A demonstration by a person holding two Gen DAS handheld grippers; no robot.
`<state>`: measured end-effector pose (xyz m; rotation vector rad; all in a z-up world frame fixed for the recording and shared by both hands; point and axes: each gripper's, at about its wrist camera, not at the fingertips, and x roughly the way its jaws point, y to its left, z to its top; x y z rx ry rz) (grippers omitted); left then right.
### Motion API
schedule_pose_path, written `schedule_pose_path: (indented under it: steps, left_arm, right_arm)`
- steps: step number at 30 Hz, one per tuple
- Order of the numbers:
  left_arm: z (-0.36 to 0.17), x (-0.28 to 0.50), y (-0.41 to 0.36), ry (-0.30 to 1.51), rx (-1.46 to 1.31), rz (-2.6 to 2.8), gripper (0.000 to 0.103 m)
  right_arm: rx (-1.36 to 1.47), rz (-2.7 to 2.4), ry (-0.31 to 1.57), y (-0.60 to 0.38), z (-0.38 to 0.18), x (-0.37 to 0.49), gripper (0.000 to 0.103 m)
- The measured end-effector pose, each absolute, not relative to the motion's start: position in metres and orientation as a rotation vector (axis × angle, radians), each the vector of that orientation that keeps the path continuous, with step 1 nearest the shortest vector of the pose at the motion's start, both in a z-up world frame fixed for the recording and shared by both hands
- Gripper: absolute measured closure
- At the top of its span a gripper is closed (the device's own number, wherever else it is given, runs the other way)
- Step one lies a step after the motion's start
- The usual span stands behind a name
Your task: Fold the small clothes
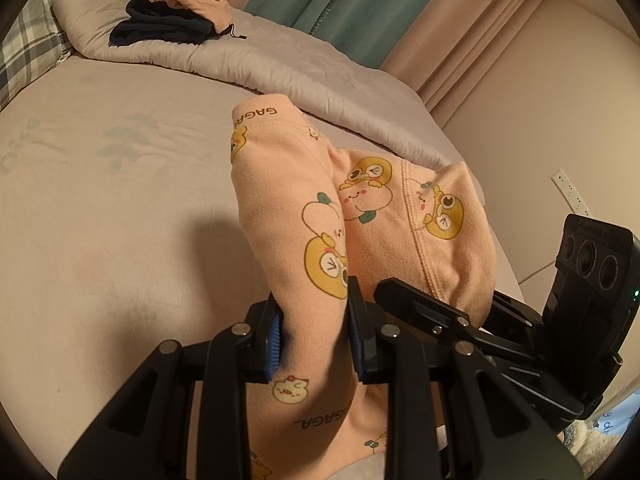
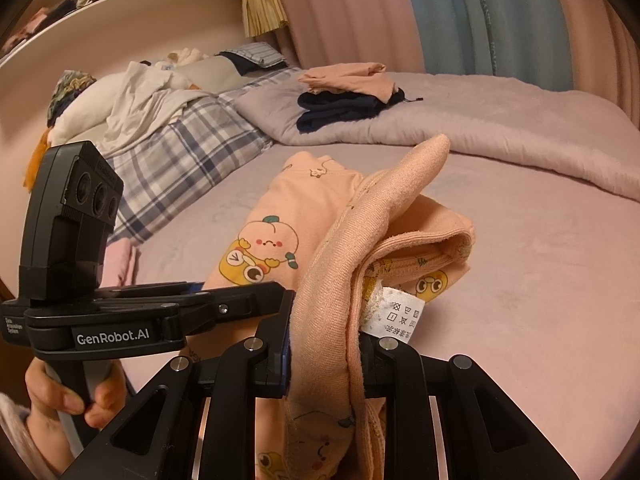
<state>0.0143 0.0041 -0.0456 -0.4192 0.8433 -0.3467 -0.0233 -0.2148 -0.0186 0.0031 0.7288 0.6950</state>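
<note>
My left gripper point(image 1: 314, 334) pinches a fold of the peach cartoon-print garment point(image 1: 360, 216) low in the left wrist frame, above the bed point(image 1: 120, 200); folded clothes point(image 1: 172, 12) sit upper left. In the right wrist view, my right gripper point(image 2: 326, 354) clamps the garment's ribbed hem; only here do its care label point(image 2: 398, 316) and my left hand point(image 2: 68, 396), lower left, show.

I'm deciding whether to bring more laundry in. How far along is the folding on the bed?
Done: a peach piece and a dark navy piece lie stacked on the grey quilt. In hand: the peach cartoon-print garment, doubled over, with the left gripper and right gripper each clamped on it. Left: finishing it and, probably, the loose white clothes by the plaid bedding.
</note>
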Motion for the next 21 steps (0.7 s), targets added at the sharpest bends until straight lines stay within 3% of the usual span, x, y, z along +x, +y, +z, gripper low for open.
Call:
schedule_pose_path:
  steps: [21]
  left_arm:
    - [-0.061, 0.041, 0.019, 0.880, -0.454, -0.322, 0.077]
  right_arm:
    - [0.010, 0.704, 0.762, -0.196, -0.029, -0.007, 0.079]
